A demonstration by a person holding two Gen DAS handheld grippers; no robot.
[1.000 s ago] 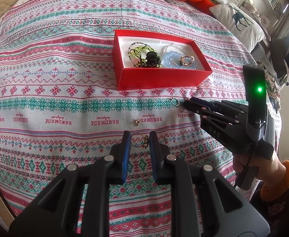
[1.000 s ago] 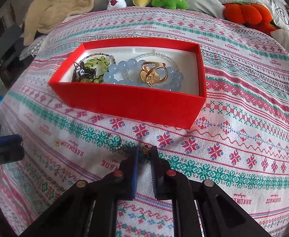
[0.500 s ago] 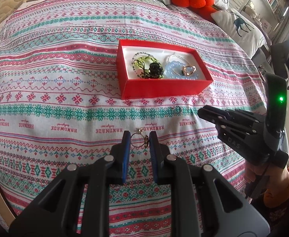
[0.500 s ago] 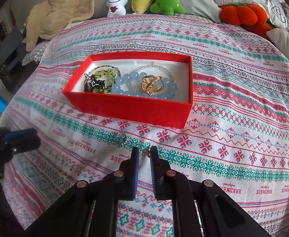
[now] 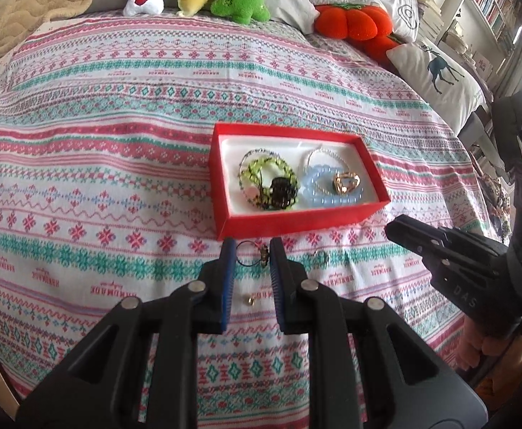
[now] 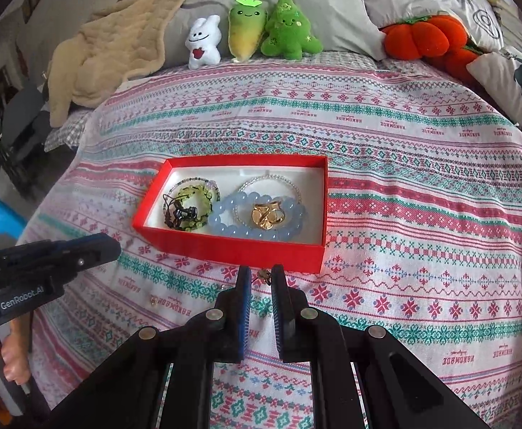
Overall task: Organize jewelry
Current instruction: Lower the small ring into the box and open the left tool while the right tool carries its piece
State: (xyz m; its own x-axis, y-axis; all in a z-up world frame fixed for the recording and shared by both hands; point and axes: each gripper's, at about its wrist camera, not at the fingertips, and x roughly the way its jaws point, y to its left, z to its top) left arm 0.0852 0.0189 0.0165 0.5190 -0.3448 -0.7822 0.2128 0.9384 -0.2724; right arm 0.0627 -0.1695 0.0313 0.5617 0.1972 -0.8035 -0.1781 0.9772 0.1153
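A: Patterned bedspread everywhere, red box just ahead of both tools.
B: Left gripper pinches a hoop earring at its tips.
A: Right gripper is clamped on a small gold earring, close before the box wall.

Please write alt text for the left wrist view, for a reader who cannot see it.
The left claw holds a thin hoop earring just in front of a red box of bracelets and a gold ring on a patterned bedspread. The right claw is at right; plush toys line the far edge.
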